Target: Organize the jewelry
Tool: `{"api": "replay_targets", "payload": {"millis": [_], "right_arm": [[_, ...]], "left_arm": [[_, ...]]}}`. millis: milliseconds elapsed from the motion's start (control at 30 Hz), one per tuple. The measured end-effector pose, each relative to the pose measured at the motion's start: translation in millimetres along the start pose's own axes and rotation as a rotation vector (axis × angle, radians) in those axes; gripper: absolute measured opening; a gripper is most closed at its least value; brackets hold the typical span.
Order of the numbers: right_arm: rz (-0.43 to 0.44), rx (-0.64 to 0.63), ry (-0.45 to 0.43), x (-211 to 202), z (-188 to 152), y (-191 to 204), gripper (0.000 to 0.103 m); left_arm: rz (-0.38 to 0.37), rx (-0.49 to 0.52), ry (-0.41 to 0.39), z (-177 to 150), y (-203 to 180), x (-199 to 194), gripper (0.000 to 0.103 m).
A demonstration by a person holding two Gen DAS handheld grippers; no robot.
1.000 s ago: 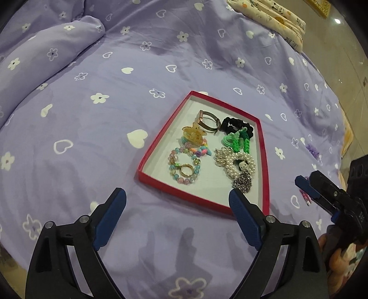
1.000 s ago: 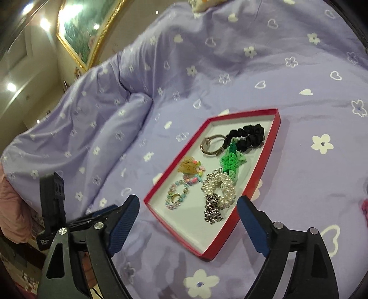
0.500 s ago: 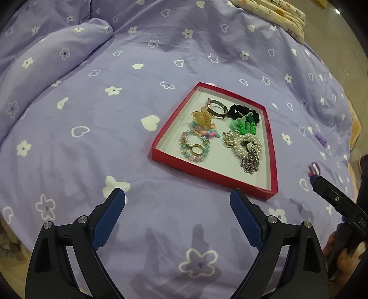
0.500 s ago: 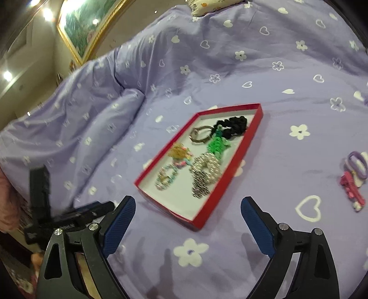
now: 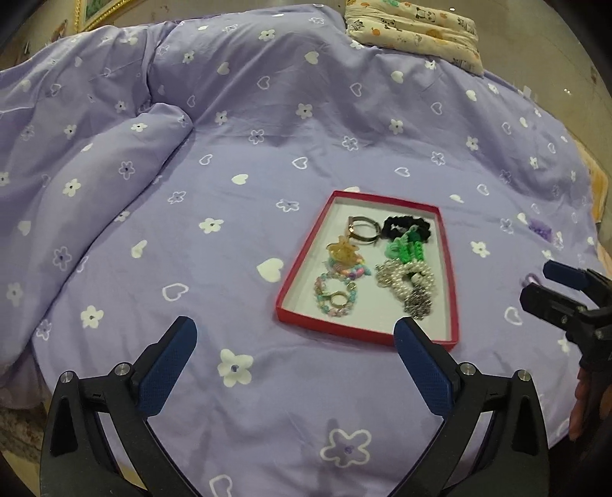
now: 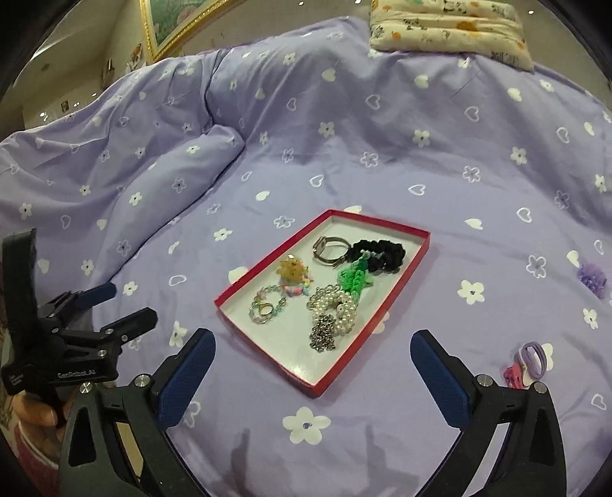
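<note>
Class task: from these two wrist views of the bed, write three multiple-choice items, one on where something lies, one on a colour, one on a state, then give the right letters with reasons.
1. Where does the black fabric scrunchie lie?
A. In the shallow red-rimmed tray
B. On the patterned cream pillow
C. Between the fingers of the right gripper

2. What colour is the bedspread under the tray?
A. Plain white
B. Lilac with white hearts and flowers
C. Dark green

3. What is the left gripper doing?
A. Clamping the white pearl bracelet
B. Pinching the tray's rim
C. Holding nothing, fingers wide apart

Answers:
1. A, the scrunchie sits at the tray's far end.
2. B, lilac printed cloth surrounds the tray.
3. C, only bedspread shows between its opening fingers.
</note>
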State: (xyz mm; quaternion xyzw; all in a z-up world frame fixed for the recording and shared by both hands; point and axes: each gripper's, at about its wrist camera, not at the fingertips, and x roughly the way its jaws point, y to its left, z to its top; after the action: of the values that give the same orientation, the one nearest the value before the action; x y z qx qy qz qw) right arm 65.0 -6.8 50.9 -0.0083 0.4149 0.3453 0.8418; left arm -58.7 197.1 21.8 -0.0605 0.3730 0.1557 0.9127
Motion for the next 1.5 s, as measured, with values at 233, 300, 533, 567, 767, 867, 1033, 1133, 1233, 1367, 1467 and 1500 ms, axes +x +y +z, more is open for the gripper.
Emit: {"api": "replay_targets", "payload": {"millis": [233,300,533,567,767,867,1033,1133,1233,1367,1467,1500], "right_arm": [[0.02,0.02,0.054,26,-30,0,0.103],[0.017,0.011,0.074,29,-34,3,0.103],[0.007,0.005,0.056,27,-42,6,0.103],[0.006,0.004,0.048,26,-44,6,0.103],[0.023,0.013,0.01,22,-47,5,0.103],[0.03,0.012,-0.001,21,-46,5,0.103],[0.027,0.01,-0.012,19,-47,6,0.103],[0.022,0.0,-0.022,18,-48,8,0.103],[0.027,-0.009,-0.04,15,-48,10,0.103],[0.026,-0.019,-0.049,15,-50,12,0.103],[0.025,-0.016,-0.042,17,-52,12,0.103],[0.023,-0.014,-0.04,17,-52,12,0.103]], "left_arm": [[0.037,0.007,0.044,-20,-6,13,0.103],[0.052,0.011,0.05,-25,-8,13,0.103],[0.061,0.001,0.043,-36,-8,8,0.103],[0.064,-0.001,0.041,-37,-8,8,0.103],[0.079,-0.004,0.017,-39,-11,2,0.103],[0.084,0.001,0.011,-38,-12,1,0.103],[0.082,0.004,0.004,-39,-14,-2,0.103],[0.086,0.001,-0.007,-40,-15,-5,0.103],[0.084,-0.004,-0.02,-40,-15,-8,0.103],[0.09,-0.004,-0.028,-40,-16,-10,0.103],[0.086,-0.003,-0.025,-40,-16,-10,0.103],[0.086,-0.003,-0.026,-40,-16,-10,0.103]]}}
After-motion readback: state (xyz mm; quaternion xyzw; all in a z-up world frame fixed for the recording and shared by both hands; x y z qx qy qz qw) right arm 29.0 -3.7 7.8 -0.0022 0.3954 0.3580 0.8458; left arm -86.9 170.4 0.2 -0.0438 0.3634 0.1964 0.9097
